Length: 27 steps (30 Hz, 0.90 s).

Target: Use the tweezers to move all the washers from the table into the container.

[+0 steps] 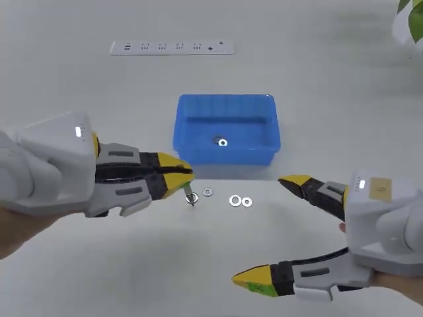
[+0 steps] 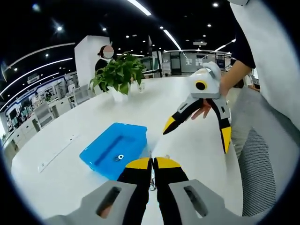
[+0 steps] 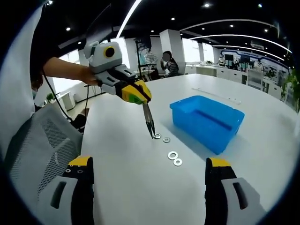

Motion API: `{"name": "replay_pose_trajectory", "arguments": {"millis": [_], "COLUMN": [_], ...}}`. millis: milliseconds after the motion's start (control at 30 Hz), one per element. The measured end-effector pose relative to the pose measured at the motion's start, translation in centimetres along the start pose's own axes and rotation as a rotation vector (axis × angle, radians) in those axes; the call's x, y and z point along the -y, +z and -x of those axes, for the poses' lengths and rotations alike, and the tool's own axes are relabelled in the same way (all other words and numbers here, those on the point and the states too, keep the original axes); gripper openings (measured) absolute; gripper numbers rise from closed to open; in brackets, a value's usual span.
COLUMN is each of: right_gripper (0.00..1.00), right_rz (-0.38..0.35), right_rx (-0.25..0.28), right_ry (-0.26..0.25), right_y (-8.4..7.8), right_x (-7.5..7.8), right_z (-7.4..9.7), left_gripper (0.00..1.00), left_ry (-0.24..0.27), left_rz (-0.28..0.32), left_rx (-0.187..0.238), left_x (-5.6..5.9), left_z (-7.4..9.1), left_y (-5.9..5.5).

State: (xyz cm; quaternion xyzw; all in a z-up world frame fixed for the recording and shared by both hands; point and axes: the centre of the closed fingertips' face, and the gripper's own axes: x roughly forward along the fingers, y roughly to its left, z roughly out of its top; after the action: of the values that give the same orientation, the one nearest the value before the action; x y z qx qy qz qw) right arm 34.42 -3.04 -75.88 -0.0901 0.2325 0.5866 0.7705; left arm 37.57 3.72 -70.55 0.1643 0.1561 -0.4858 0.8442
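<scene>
Tweezers [image 3: 149, 119] are pinched between the shut jaws of the left gripper [image 1: 187, 175], their thin tips pointing down onto the white tabletop [image 1: 165, 264] and meeting the leftmost washer [image 1: 191, 198]; whether the tips actually grip it or only touch it cannot be told. In the left gripper view the two yellow-tipped jaws lie pressed together with the metal of the tweezers showing in the seam between them. Just to the right of the tips lies a second washer [image 1: 207, 192], and a little farther right two more washers [image 1: 235, 200] sit side by side, close enough to seem touching. All four lie flat on the tabletop in a loose row, just in front of the near wall of the blue container [image 1: 198, 148]. Inside the container, a single washer [image 1: 223, 142] rests on the floor near the middle. The right gripper [image 1: 258, 229] is held on the right, its jaws spread wide with nothing between them, one yellow tip level with the row of washers and the other much nearer the person; it is well apart from the tweezers and the container. Beyond the container a white power strip [image 1: 172, 47] lies along the far side of the tabletop, and leaves of a plant [image 1: 410, 20] reach in at the far right corner.
</scene>
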Motion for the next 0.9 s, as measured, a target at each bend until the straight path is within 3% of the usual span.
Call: {"name": "replay_pose_trajectory", "arguments": {"millis": [600,800,900], "right_gripper": [0.97,0.94,0.92], "right_rz": [-0.014,-0.009,-0.010], "right_rx": [0.003,0.005,0.013], "right_ry": [0.019,0.044,0.080], "right_y": [0.0,0.5,1.4], "right_x": [-0.5,-0.5,-0.4], "right_z": [-0.2,-0.9,-1.8], "left_gripper": [0.06,0.06,0.06], "left_ry": [-0.022,-0.056,-0.067], "left_rz": [0.000,0.015,0.023], "left_rx": [-0.012,-0.028,-0.028], "left_x": [0.2,0.5,0.8], "left_z": [-0.1,0.0,0.0], "left_y": [-0.2,-0.3,-0.4]}}
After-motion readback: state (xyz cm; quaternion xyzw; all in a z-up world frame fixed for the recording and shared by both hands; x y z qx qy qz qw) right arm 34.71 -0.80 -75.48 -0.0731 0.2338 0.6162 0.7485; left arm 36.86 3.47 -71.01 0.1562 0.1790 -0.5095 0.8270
